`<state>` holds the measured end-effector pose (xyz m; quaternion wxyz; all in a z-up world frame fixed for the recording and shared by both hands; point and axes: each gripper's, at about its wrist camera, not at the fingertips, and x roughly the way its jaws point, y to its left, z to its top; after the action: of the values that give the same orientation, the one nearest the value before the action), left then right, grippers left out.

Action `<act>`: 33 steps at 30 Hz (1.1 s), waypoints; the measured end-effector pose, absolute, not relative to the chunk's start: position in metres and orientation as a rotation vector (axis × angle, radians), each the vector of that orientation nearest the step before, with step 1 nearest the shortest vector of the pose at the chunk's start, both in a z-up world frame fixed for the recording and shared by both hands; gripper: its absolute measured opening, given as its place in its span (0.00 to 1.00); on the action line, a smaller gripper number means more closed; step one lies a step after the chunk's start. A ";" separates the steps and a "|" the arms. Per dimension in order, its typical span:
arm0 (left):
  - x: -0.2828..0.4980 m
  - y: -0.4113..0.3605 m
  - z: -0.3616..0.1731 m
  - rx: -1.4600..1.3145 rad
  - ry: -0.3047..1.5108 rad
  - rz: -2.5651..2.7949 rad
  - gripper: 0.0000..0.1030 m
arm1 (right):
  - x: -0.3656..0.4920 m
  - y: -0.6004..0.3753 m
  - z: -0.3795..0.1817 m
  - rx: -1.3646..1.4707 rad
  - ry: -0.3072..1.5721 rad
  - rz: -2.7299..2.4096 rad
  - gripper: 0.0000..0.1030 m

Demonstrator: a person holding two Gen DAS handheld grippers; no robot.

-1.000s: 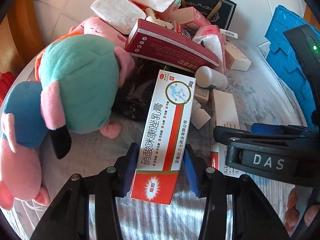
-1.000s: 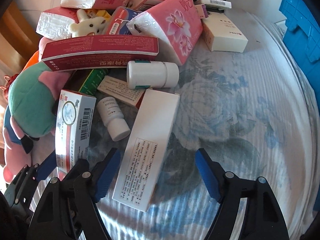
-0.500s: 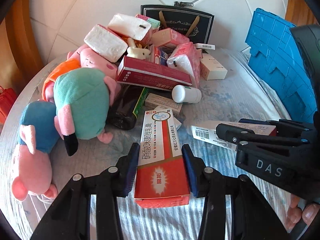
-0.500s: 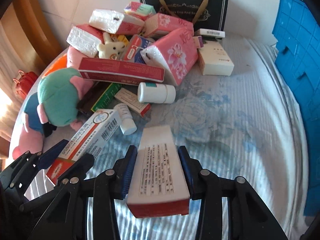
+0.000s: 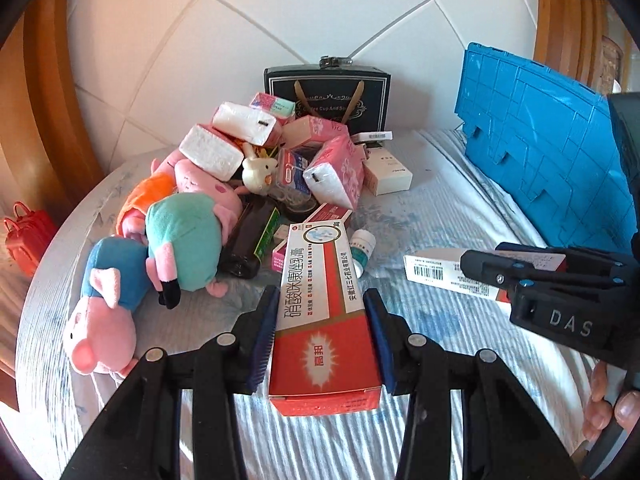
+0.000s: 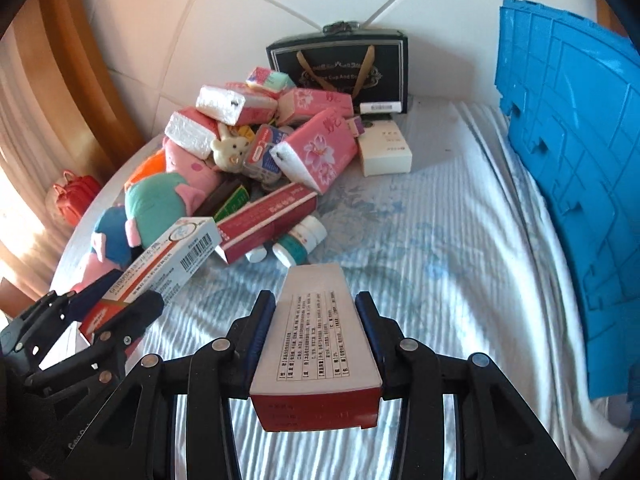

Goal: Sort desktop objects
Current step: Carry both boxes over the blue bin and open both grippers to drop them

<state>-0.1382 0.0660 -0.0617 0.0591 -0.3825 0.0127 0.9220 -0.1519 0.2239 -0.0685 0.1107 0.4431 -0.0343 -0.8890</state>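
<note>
My left gripper (image 5: 320,312) is shut on a red and white ointment box (image 5: 322,312) and holds it above the table. The same box shows in the right wrist view (image 6: 160,268). My right gripper (image 6: 316,320) is shut on a white medicine box with a dark red end (image 6: 316,344), also held up; it shows in the left wrist view (image 5: 448,272). A pile of objects lies ahead on the left: tissue packs (image 6: 316,152), plush pigs (image 5: 176,236), a dark red box (image 6: 268,220) and small white bottles (image 6: 304,238).
A blue crate (image 6: 568,160) stands along the right side. A black gift bag (image 6: 340,68) stands against the tiled wall at the back. A white box (image 6: 384,152) lies beside the pile. A red toy bag (image 5: 28,236) sits off the round table's left edge.
Both grippers have lifted and pulled back from the pile with their boxes. The right gripper closed on the white box a second ago. The dark red box has slid lower.
</note>
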 end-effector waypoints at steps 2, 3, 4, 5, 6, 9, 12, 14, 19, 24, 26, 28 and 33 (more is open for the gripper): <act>-0.134 0.075 -0.049 -1.112 0.041 2.797 0.40 | -0.144 0.234 -0.047 1.217 -0.105 -2.662 0.39; -0.133 0.080 -0.041 -1.084 0.044 2.801 0.41 | -0.139 0.240 -0.034 1.166 -0.104 -2.693 0.39; -0.133 0.086 -0.033 -1.054 0.049 2.806 0.41 | -0.134 0.246 -0.023 1.120 -0.102 -2.720 0.39; -0.132 0.093 -0.025 -1.023 0.050 2.808 0.41 | -0.129 0.252 -0.011 1.072 -0.097 -2.749 0.39; -0.132 0.100 -0.016 -0.991 0.050 2.807 0.40 | -0.124 0.258 0.001 1.023 -0.090 -2.778 0.39; -0.134 0.125 0.009 -0.905 0.062 2.807 0.41 | -0.109 0.281 0.034 0.881 -0.086 -2.859 0.39; -0.136 0.154 0.036 -0.813 0.051 2.789 0.41 | -0.094 0.309 0.064 0.746 -0.087 -2.938 0.39; -0.137 0.179 0.054 -0.751 0.065 2.784 0.41 | -0.087 0.329 0.082 0.674 -0.087 -2.984 0.39; -0.141 0.239 0.094 -0.633 0.055 2.739 0.41 | -0.070 0.385 0.118 0.516 -0.107 -3.100 0.39; -0.149 0.301 0.121 -0.578 0.057 2.688 0.41 | -0.059 0.445 0.140 0.423 -0.140 -3.199 0.39; -0.151 0.327 0.128 -0.564 0.075 2.667 0.41 | -0.057 0.468 0.144 0.404 -0.147 -3.237 0.39; -0.150 0.354 0.135 -0.546 0.101 2.647 0.41 | -0.054 0.490 0.147 0.400 -0.147 -3.275 0.39; -0.151 0.414 0.145 -0.550 0.135 2.584 0.41 | -0.051 0.544 0.148 0.409 -0.152 -3.365 0.39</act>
<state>-0.1510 0.4137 0.1455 0.2453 -0.2016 0.0494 0.9470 -0.0510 0.5440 0.1483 -0.1255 0.1196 -0.0445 -0.9839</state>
